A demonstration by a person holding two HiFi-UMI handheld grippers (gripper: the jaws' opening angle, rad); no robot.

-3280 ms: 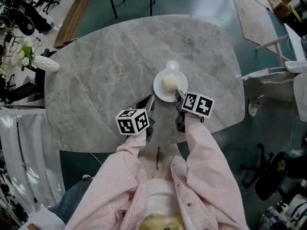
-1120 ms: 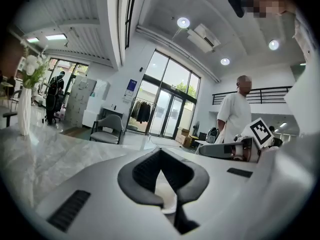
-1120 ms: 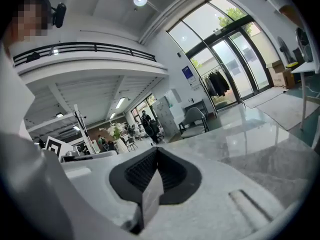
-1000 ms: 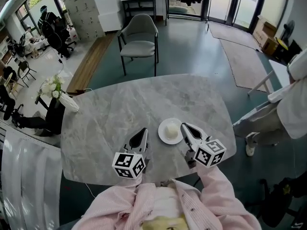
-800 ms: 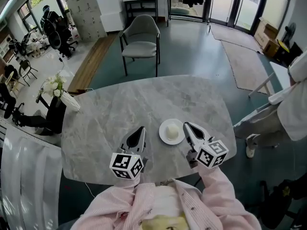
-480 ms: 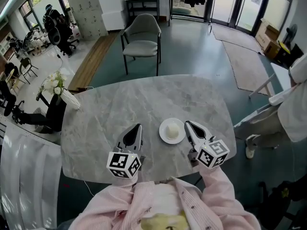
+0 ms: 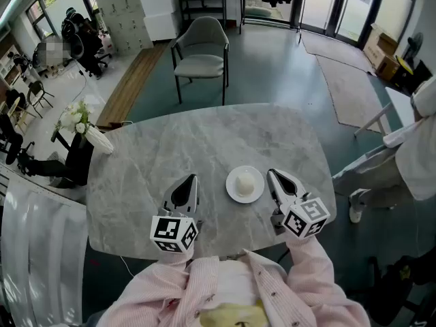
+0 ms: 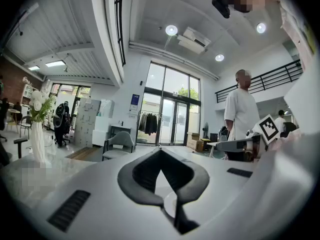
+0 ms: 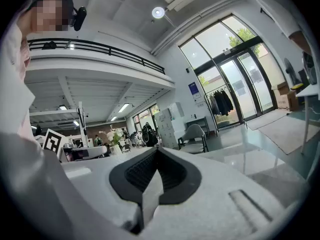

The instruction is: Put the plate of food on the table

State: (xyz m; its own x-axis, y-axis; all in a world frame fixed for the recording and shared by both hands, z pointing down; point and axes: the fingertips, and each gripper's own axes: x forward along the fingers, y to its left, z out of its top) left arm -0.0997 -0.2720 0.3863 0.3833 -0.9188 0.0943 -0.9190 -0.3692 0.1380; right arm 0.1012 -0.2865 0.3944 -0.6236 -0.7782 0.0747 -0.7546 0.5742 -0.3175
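A small white plate (image 7: 245,184) with a pale round lump of food (image 7: 246,181) rests on the grey marble table (image 7: 191,142), near the person's side. My left gripper (image 7: 192,178) hovers to the plate's left, apart from it, its jaws shut with nothing held. To the plate's right, my right gripper (image 7: 271,172) is also shut, empty and clear of the rim. In the left gripper view the jaws (image 8: 160,151) meet at their tips, with the right gripper (image 8: 240,145) at the right. The right gripper view shows its own tips (image 9: 156,150) pressed together.
A grey chair (image 7: 201,46) stands beyond the table's far edge. A vase of white flowers (image 7: 82,125) is off the table's left side. A person in white (image 7: 419,148) stands at the right. The table's near edge runs just under both grippers.
Earlier my right gripper was at the plate's rim; it is now off it. The head view has lifted to take in the room. Both grippers have drifted slightly; the plate stays put.
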